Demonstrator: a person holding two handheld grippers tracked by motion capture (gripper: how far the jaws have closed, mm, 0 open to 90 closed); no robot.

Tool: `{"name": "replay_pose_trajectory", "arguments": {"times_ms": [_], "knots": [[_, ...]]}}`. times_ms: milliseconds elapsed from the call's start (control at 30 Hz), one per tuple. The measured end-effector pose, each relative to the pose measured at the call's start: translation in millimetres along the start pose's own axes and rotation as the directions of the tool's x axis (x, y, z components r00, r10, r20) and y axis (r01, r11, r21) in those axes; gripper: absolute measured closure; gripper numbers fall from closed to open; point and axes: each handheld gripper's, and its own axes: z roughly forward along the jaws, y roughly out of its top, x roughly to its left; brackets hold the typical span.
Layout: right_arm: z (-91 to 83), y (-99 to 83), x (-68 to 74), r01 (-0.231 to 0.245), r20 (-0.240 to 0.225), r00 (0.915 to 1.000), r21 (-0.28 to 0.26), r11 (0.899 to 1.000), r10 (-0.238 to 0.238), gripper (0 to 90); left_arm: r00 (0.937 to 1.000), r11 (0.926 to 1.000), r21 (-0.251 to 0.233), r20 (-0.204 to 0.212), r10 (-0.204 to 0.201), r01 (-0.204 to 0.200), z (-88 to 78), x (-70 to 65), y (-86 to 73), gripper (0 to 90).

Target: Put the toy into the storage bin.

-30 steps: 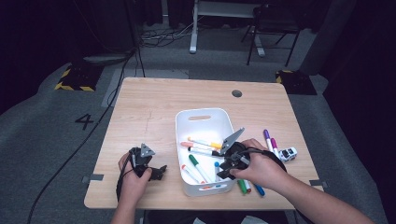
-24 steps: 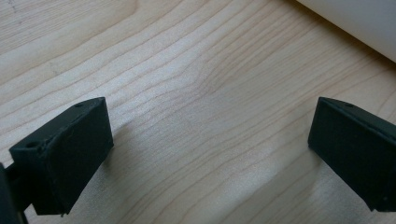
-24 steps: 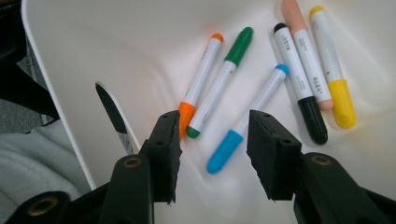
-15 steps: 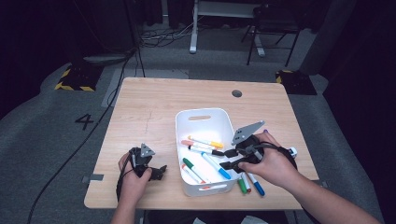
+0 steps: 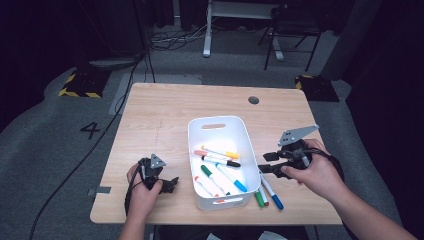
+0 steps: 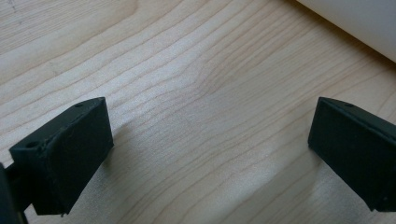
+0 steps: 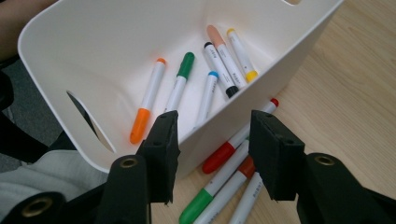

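Observation:
A white bin (image 5: pixel 216 125) stands mid-table and holds several markers (image 5: pixel 220 167). In the right gripper view an orange-capped marker (image 7: pixel 147 102), a green one (image 7: pixel 182 79) and a blue one (image 7: pixel 208 93) lie on its floor. More markers (image 5: pixel 266 195) lie on the table by its right wall, among them a red one (image 7: pixel 229 149). My right gripper (image 5: pixel 265 163) hovers just right of the bin. Its jaws have just been opening, and the gripper (image 7: pixel 212 123) is open with nothing held. My left gripper (image 5: pixel 172 183) rests left of the bin, open (image 6: pixel 210 135) over bare wood.
The wooden table (image 5: pixel 160 110) has a dark round cable hole (image 5: pixel 253 100) near its far edge. The bin's wall (image 6: pixel 355 23) is close to the left gripper's upper right. A chair (image 5: pixel 292 30) and desk legs stand on the grey floor beyond.
My right gripper has moved rightward and up, from the bin's right front part to beyond its right wall, and its jaws stand wider. The left gripper has stayed put.

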Motion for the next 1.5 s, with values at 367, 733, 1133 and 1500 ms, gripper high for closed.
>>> {"name": "replay_pose_trajectory", "arguments": {"times_ms": [367,733,1133,1500], "knots": [[0.5,-28.2,-20.0,-0.068,0.038,0.9969,-0.002,0.998,0.068,53.3,1.0,1.0,0.0,0.0,0.0,0.0,0.0,0.0,0.0,0.1],[25.2,-58.8,-32.9,-0.105,0.052,0.9934,0.061,0.993,0.102,53.4,1.0,1.0,0.0,0.0,0.0,0.0,0.0,0.0,0.0,0.1],[62.3,-87.3,-36.8,-0.128,0.056,0.9912,0.172,0.977,0.12,57.1,1.0,1.0,0.0,-0.001,0.0,0.0,0.0,0.0,0.0,0.1],[86.2,-92.3,-32.2,-0.139,0.082,0.9892,0.275,0.951,0.121,64.3,1.0,1.0,0.0,0.0,0.0,0.0,0.0,0.0,0.0,0.1]]}}
